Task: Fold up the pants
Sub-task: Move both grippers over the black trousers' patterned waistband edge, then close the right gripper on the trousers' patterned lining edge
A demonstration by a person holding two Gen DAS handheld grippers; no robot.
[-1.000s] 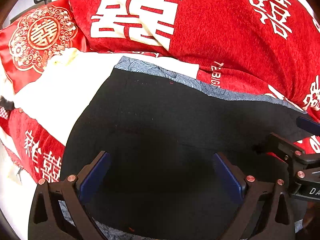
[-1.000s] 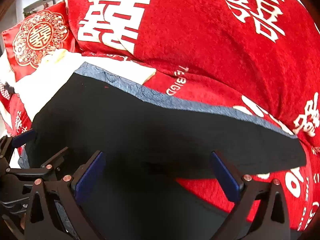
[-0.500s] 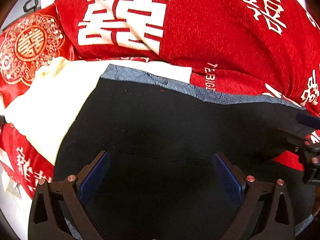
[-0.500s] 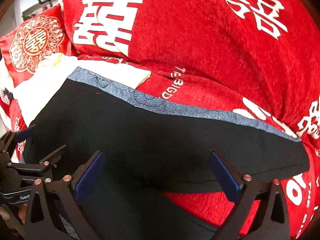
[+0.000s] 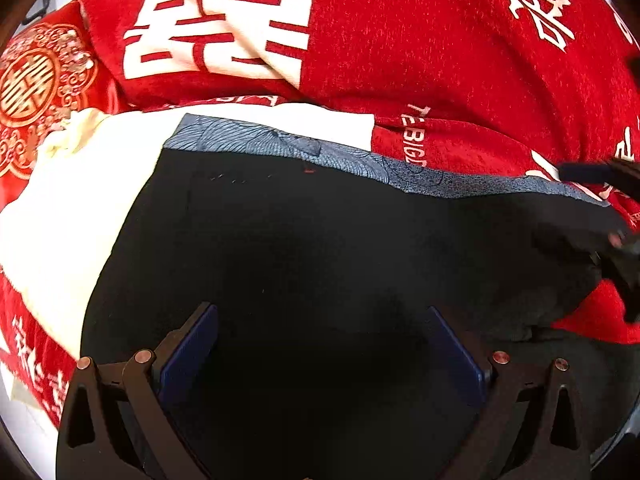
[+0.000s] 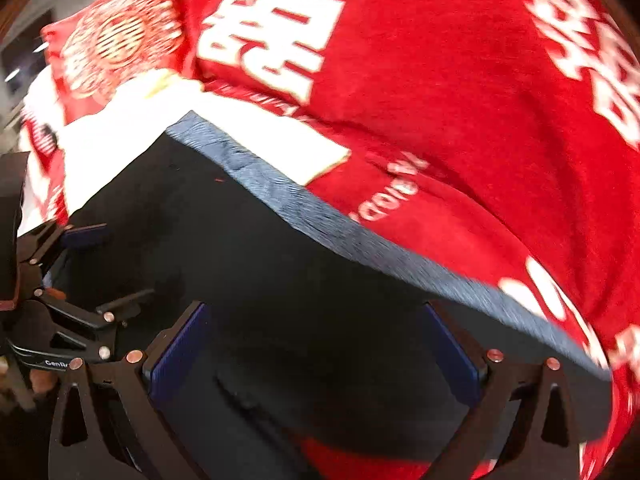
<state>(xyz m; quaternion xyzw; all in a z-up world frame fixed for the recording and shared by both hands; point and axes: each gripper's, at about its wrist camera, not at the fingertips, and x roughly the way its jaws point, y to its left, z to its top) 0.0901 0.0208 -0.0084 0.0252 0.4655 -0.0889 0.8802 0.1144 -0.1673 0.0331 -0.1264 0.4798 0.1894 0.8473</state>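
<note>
Black pants (image 5: 312, 240) with a blue-grey patterned waistband (image 5: 304, 148) lie spread on a red bedspread. My left gripper (image 5: 320, 340) is open, its blue pads wide apart just above the black cloth. My right gripper (image 6: 316, 340) is open too, low over the same pants (image 6: 280, 264), whose waistband (image 6: 320, 216) runs diagonally. The right gripper shows at the right edge of the left wrist view (image 5: 616, 208). The left gripper shows at the left edge of the right wrist view (image 6: 60, 280). The right wrist view is motion-blurred.
A red blanket with white characters (image 5: 400, 40) is heaped behind the pants. A cream-white cloth (image 5: 80, 184) lies under the pants' left side. A red embroidered pillow (image 5: 36, 84) sits at far left.
Both grippers have moved forward and lower over the pants, staying open. The right gripper is swinging fast, blurring its view, and has shifted up at the edge of the left wrist view.
</note>
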